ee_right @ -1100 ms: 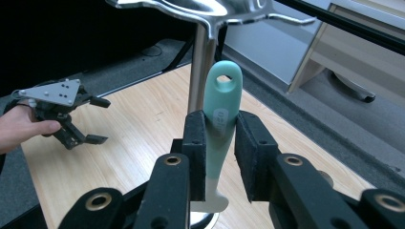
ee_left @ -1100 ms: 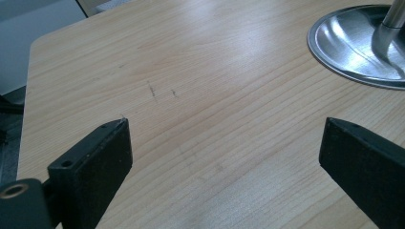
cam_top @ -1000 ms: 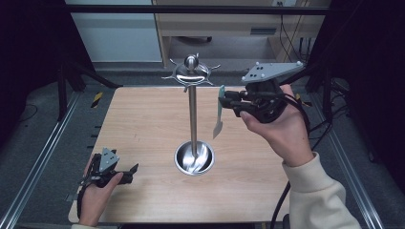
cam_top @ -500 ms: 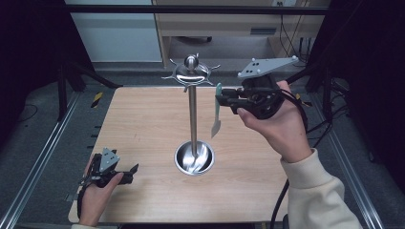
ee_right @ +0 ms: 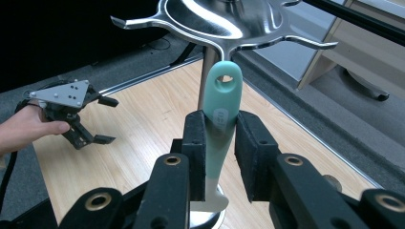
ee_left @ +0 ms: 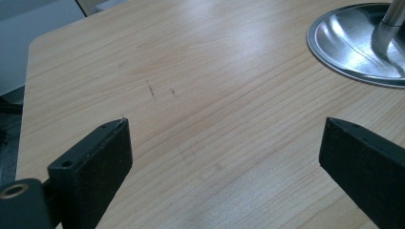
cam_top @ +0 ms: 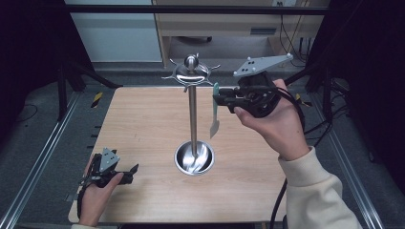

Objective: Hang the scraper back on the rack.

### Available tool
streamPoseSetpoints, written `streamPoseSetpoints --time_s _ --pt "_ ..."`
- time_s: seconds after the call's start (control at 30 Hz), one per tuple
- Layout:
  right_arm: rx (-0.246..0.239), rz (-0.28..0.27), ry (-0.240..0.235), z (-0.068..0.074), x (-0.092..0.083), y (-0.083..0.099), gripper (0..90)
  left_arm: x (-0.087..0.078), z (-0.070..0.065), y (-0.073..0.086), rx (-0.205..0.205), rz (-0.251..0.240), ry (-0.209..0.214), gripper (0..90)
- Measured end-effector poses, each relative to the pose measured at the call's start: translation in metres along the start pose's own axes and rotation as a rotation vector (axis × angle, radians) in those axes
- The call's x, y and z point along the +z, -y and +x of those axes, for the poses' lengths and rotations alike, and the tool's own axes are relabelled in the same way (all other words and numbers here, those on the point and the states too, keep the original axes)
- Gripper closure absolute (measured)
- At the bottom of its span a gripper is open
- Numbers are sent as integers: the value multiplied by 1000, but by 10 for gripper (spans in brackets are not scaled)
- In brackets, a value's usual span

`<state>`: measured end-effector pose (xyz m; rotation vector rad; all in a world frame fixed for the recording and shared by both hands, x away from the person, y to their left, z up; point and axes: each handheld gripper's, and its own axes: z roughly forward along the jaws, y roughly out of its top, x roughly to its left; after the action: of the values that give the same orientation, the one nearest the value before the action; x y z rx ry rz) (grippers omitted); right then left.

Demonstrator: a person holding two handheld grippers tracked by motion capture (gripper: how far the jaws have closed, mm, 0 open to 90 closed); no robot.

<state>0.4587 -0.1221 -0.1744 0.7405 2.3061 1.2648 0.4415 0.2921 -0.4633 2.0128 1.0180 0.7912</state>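
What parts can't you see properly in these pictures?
- Teal-handled metal utensil: in the right gripper view the right gripper covers its working end; in the high view that end is too small to name.
- Shiny metal hook stand: the right gripper view's top edge cuts off its top.
- Round steel base dish: cut by the left gripper view's right edge.

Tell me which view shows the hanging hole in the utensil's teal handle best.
The right gripper view: the hole faces the camera, just under a hook of the metal stand, with the right gripper shut on the teal handle below it. The high view shows the handle edge-on, hole hidden. The left gripper view catches the stand's base.
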Motion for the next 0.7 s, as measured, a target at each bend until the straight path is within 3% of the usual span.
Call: streamPoseSetpoints --time_s 0.7 --pt "11 17 -15 -1 10 -4 745 0 0 0 1 0 1 38"
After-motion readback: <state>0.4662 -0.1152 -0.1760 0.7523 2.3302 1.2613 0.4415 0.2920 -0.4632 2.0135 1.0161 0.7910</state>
